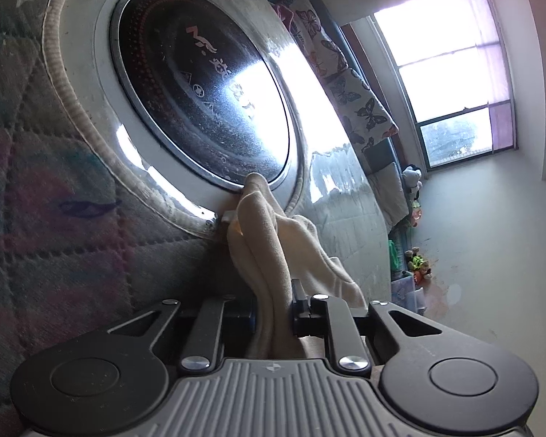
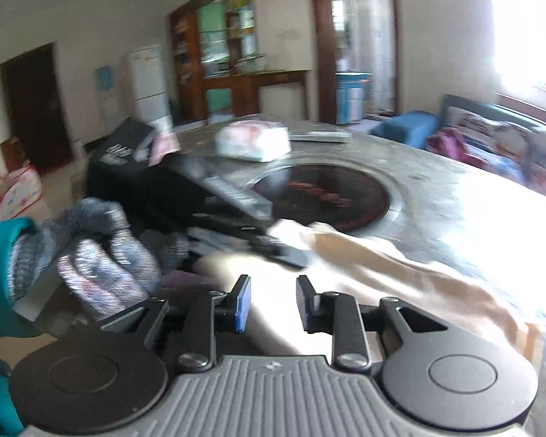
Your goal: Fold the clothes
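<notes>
Your left gripper (image 1: 273,313) pinches the cream cloth (image 1: 262,240) on the table (image 1: 345,196). Right gripper (image 2: 273,302) hangs spread, nothing btwn. Keep the left pinch firm & grab the far edge w/ the right.

Daylight from window (image 1: 451,73), blown out; glare streaks across table (image 1: 309,83). Left wrist view sharp, fisheye-bent edges, dark corners. Right wrist view motion-blurred, right side overexposed, probably same window.
</notes>
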`<state>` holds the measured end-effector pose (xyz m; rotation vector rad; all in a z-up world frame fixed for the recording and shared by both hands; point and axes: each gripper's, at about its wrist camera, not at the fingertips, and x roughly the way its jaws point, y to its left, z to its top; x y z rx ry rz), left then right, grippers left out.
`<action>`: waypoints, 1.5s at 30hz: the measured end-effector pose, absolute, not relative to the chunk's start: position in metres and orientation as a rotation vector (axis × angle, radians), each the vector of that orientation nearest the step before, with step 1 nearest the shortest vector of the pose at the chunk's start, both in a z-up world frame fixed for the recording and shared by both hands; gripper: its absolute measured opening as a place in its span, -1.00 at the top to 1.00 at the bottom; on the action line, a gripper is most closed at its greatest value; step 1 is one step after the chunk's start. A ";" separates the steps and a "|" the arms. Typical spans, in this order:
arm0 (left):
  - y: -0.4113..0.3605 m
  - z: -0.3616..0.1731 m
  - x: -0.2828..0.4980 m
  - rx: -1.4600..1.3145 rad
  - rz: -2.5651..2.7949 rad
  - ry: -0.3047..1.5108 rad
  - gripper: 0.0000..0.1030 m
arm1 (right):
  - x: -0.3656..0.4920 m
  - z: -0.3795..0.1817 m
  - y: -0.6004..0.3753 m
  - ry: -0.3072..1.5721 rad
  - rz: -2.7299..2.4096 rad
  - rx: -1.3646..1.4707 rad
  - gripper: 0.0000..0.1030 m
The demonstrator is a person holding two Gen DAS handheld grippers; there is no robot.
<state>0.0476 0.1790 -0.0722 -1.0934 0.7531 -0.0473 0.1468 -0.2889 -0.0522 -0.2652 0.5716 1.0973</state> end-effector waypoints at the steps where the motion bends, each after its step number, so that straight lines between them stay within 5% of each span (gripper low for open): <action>1: 0.179 -0.072 0.047 -1.081 -0.047 0.754 0.65 | 0.151 -0.052 -0.297 0.577 1.054 -0.254 0.48; 23: 0.163 -0.058 0.057 -0.885 -0.031 0.764 0.65 | 0.268 -0.104 -0.394 0.724 0.601 0.077 0.29; 30: 0.158 -0.052 0.062 -0.826 -0.029 0.767 0.65 | 0.255 -0.095 -0.383 0.679 0.597 -0.006 0.77; 45: 0.065 -0.001 0.124 -0.611 -0.257 0.737 0.67 | 0.243 -0.049 -0.443 0.482 0.371 -0.101 0.86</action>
